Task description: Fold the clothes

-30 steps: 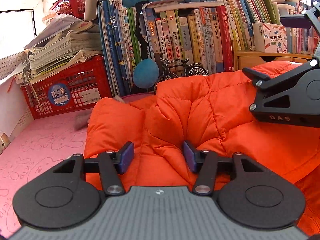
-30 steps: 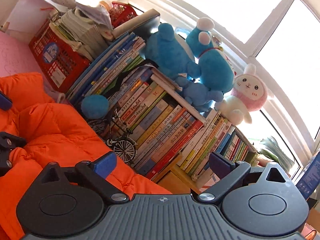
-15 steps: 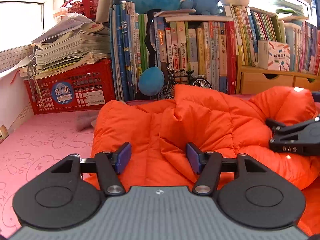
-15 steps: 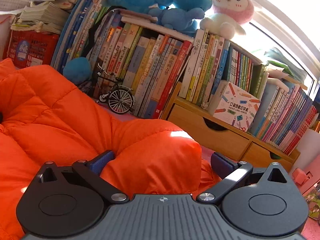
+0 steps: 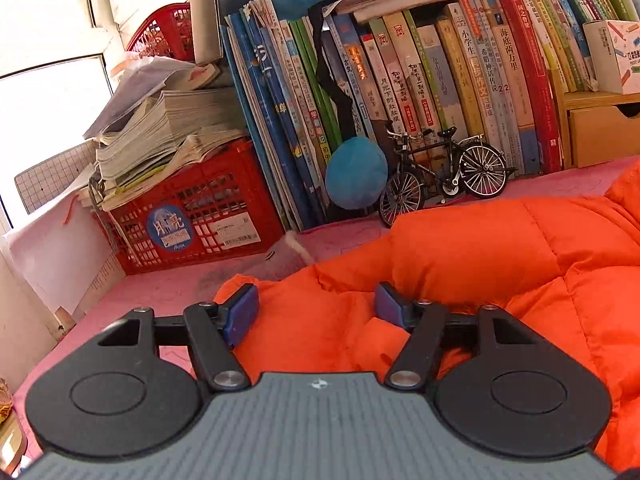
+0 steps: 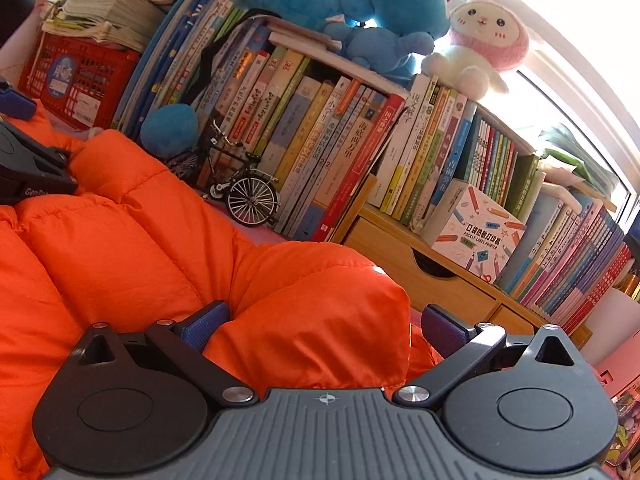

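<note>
A puffy orange down jacket [image 5: 472, 264] lies crumpled on the pink mat [image 5: 168, 292]. My left gripper [image 5: 316, 308] sits low at the jacket's left edge, its jaws opening; a fold of orange cloth lies between the blue pads [image 5: 240, 314] without being pinched. In the right wrist view, my right gripper [image 6: 324, 324] stands wide open around a bulging part of the jacket [image 6: 120, 248]. Its left pad [image 6: 206, 320] touches the cloth and its right pad is clear of it. The left gripper's body [image 6: 28, 168] shows at that view's left edge, resting on the jacket.
A red crate [image 5: 192, 220] stacked with papers stands at the back left. A row of upright books [image 5: 420, 88], a model bicycle [image 5: 444, 176] and a blue plush ball [image 5: 356, 172] line the back. A wooden drawer unit [image 6: 432, 276] and plush toys [image 6: 480, 36] sit to the right.
The left gripper's jaws have widened and its view has swung left, so the right gripper has dropped out of it. The right gripper levelled and came down around the jacket, then held still.
</note>
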The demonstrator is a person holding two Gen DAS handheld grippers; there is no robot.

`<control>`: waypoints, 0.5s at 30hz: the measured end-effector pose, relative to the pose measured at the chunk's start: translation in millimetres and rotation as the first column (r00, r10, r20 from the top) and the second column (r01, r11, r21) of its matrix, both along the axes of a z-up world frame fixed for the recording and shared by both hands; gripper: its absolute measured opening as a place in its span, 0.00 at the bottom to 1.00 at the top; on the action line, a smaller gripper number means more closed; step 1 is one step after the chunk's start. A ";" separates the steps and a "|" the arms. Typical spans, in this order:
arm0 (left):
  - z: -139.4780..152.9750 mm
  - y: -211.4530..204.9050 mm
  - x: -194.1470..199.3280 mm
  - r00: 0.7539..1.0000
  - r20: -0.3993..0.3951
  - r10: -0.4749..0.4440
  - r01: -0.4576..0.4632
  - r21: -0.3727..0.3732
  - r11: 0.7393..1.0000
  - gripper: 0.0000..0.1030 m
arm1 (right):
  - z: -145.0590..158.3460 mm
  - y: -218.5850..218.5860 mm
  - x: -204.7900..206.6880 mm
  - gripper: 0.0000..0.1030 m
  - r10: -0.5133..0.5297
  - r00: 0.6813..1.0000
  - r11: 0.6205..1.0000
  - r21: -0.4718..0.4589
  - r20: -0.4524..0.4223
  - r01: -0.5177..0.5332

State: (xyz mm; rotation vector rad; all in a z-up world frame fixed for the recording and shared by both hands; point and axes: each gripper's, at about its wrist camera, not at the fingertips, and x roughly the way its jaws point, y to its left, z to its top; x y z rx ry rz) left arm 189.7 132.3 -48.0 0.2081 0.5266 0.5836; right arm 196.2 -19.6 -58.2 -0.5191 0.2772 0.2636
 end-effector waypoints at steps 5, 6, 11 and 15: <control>-2.0 5.0 2.5 0.999 -0.030 0.011 -0.012 -0.025 1.000 0.64 | 18.8 -39.7 1.9 1.00 0.052 0.997 0.969 0.244 -0.050 -0.038; -1.7 6.7 2.6 0.999 -0.033 0.010 -0.011 -0.039 0.999 0.65 | 23.9 -54.8 3.9 1.00 0.052 0.996 0.944 0.329 -0.078 -0.024; -0.9 11.8 3.5 0.999 -0.038 0.000 -0.003 -0.080 0.997 0.67 | 13.7 -111.7 37.4 1.00 -0.062 0.945 0.811 0.535 -0.322 0.235; -0.9 14.2 3.5 0.999 -0.038 -0.002 -0.002 -0.099 0.995 0.67 | 12.7 -99.2 36.5 1.00 -0.118 0.937 0.841 0.468 -0.330 0.271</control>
